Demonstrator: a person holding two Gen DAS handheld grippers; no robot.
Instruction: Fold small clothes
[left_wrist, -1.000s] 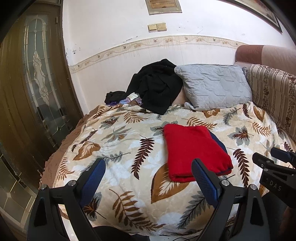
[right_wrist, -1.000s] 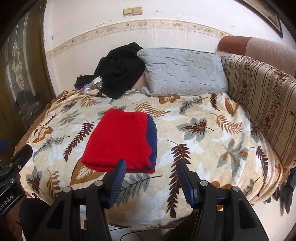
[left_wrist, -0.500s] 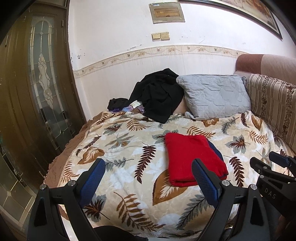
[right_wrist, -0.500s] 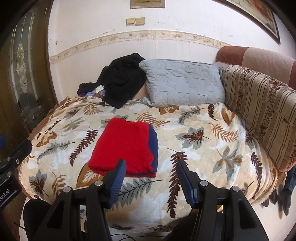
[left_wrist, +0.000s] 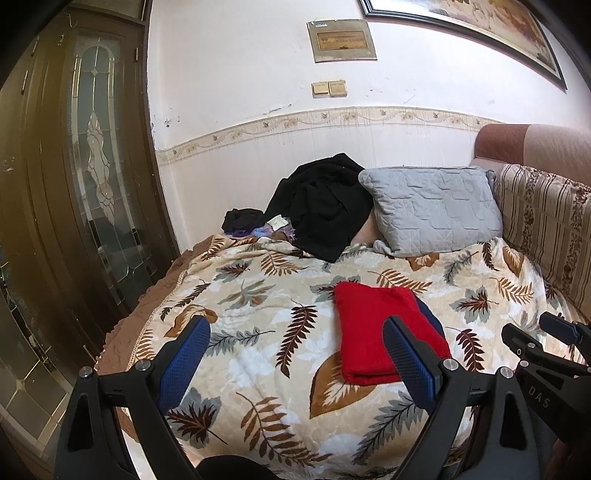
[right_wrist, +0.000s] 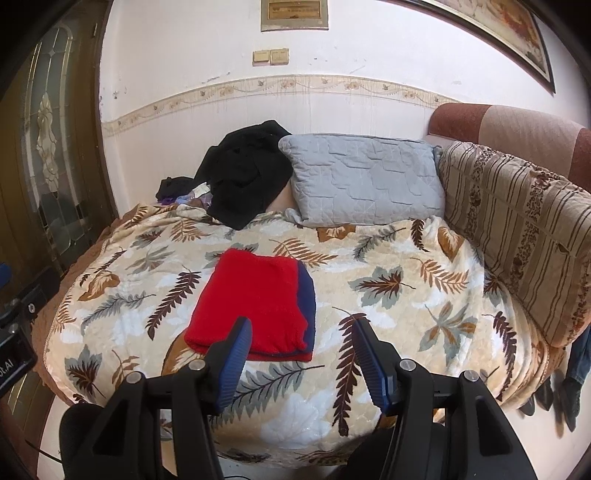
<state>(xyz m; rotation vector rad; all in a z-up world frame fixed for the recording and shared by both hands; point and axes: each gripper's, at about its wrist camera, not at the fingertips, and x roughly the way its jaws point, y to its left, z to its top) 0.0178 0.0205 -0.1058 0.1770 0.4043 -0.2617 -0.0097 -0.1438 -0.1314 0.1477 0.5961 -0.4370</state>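
The folded red garment (left_wrist: 380, 332) lies flat on the leaf-patterned blanket (left_wrist: 258, 306), a little right of the middle in the left wrist view and a little left of the middle in the right wrist view (right_wrist: 255, 302); a dark blue layer (right_wrist: 307, 299) shows along its right edge, under the red one; nothing touches it.

The left gripper (left_wrist: 291, 354) fills the bottom of its own view; its two blue-padded fingers stand wide apart with only the blanket seen between them; the right finger pad (left_wrist: 410, 362) overlaps the lower right corner of the red garment in the picture, but it is above the cloth and does not press on it. The right gripper (right_wrist: 303, 358) is at the bottom of its own view; its jaws are also apart, not so wide, and nothing is between them; its left pad (right_wrist: 236, 354) stands in front of the near edge of the garment without clamping it. In the left wrist view the right gripper appears again at the right edge (left_wrist: 535, 343).

At the back of the bed, in the upper middle of both views, a crumpled black garment (left_wrist: 321, 206) leans against the white wall; just right of it, touching, is a grey quilted pillow (left_wrist: 432, 206). A striped brown cushion (right_wrist: 517, 229) runs along the right side. A dark wooden door with patterned glass (left_wrist: 96, 155) takes the left side; two beige wall switches (left_wrist: 329, 88) are above the pile.
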